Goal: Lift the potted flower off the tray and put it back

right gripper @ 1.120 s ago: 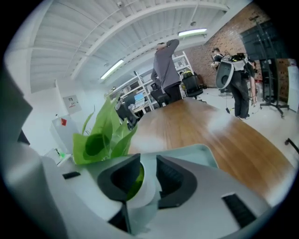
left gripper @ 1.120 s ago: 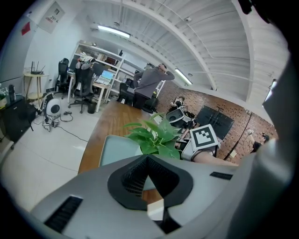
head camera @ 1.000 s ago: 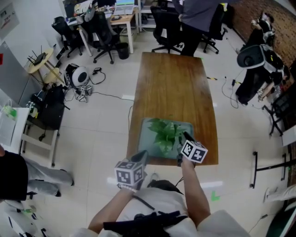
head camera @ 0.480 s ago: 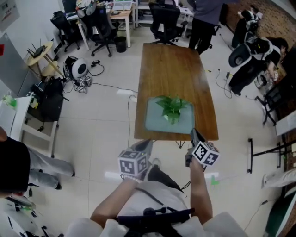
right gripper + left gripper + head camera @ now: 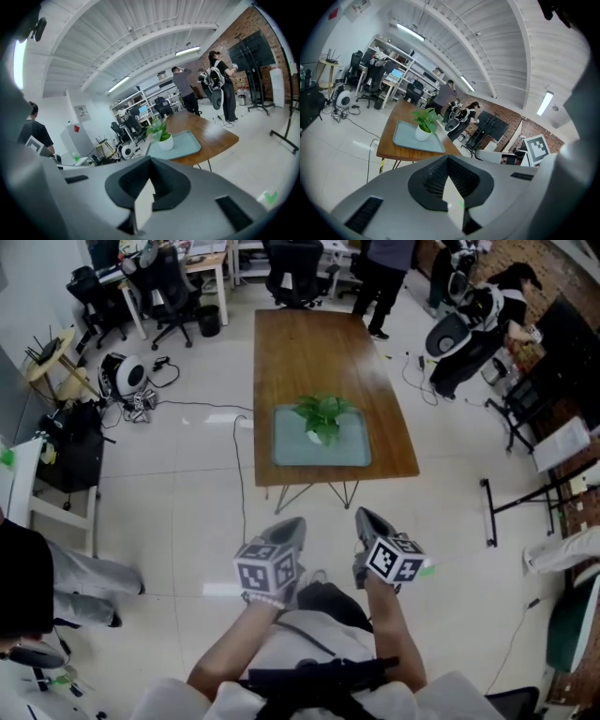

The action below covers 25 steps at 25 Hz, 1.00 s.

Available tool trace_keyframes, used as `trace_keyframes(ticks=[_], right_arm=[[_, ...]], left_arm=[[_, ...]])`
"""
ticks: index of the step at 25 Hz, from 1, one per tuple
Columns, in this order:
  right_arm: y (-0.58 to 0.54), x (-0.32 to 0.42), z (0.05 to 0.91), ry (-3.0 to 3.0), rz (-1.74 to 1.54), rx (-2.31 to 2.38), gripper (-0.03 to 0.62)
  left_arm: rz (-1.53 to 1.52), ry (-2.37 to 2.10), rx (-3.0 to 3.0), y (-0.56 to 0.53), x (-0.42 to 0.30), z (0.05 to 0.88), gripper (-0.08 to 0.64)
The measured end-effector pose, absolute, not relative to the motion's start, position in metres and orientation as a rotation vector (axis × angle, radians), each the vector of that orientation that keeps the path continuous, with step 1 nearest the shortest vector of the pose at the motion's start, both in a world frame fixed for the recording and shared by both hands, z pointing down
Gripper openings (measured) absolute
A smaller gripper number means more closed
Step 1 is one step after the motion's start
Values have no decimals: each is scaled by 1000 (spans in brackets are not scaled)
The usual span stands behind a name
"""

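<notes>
Since the earlier frames the person has backed away from the long brown wooden table. In the head view it has gone from just above the grippers to the upper middle of the frame, and bare pale floor has opened between it and both tools. The right gripper has left the plant, where its jaws stood spread. It now sits at lower centre, just right of the left gripper.

Step in hand, by judgement: the lift and the return both appear done, and this is the withdrawal that ends the task. The green-leaved potted flower in a small white pot stands upright on the pale grey-green rectangular tray, towards its far middle. The tray lies flat at the near end of the table. If nothing more is required, the next move calls only for holding clear. A repeat would call for walking back to the table edge and spreading the right jaws around the pot.

Relation to the claws: the potted flower is well apart from both, straight up the frame from them. Each gripper view shows it small and distant above that tool's own jaws.

Claw state: both are clenched on nothing. Each gripper view shows the ribbed pads drawn together with no object between them.
</notes>
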State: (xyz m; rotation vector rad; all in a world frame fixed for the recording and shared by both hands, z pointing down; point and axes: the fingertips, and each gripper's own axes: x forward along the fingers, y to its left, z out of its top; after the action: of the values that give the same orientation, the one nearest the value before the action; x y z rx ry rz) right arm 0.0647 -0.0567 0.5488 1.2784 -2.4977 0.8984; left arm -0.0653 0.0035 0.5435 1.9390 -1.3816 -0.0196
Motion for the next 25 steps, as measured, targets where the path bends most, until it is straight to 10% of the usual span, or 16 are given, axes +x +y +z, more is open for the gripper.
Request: trace_keyframes(ticks=[25], right_arm=[[-80,68,524,-2556,814,1166,0]], left_arm=[[12,-1453,2006,-37,-38,504,-5]])
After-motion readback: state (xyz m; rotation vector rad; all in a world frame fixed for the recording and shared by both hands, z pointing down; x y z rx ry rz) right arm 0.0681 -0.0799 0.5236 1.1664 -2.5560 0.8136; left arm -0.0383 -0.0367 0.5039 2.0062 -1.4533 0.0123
